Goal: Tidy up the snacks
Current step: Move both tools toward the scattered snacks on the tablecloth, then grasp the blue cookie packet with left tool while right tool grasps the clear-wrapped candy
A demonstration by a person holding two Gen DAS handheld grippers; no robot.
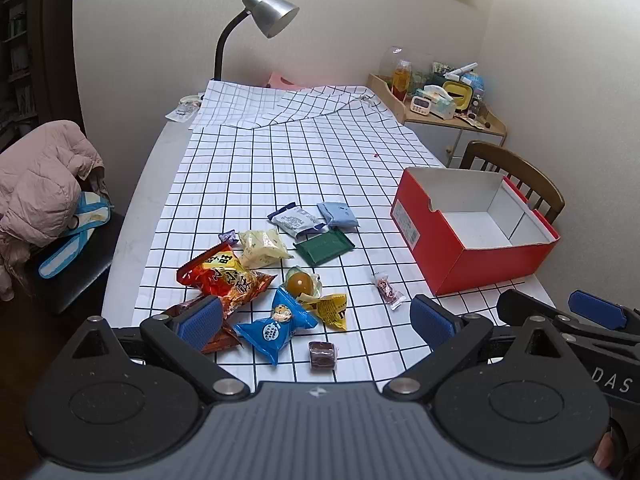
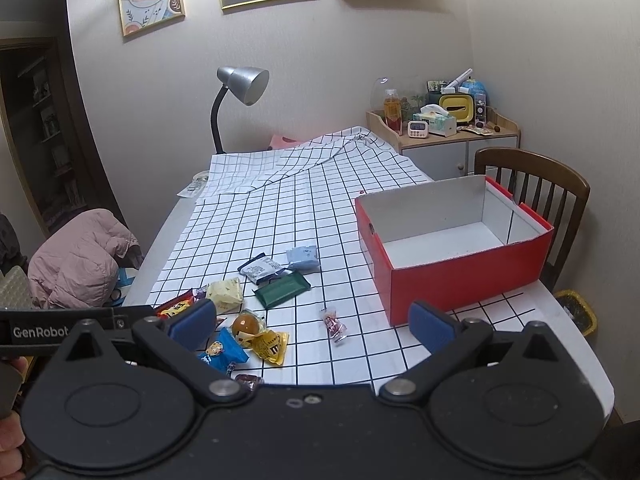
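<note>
Tablecloth [image 1: 304, 168]: snacks [image 1: 276, 280] between left tongs [image 1: 316, 318].

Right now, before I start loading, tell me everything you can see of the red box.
The red box looks like cardboard: red outside, plain white inside, open-topped with no lid in view. It stands upright on the checked cloth near the table's right edge, right of the snack pile, with a wooden chair behind it. One short end has a small notch in its rim; the left wrist view shows a label on that side. A vertical crease line marks the far inner wall. Nothing lies inside, and neither gripper touches it.
</note>
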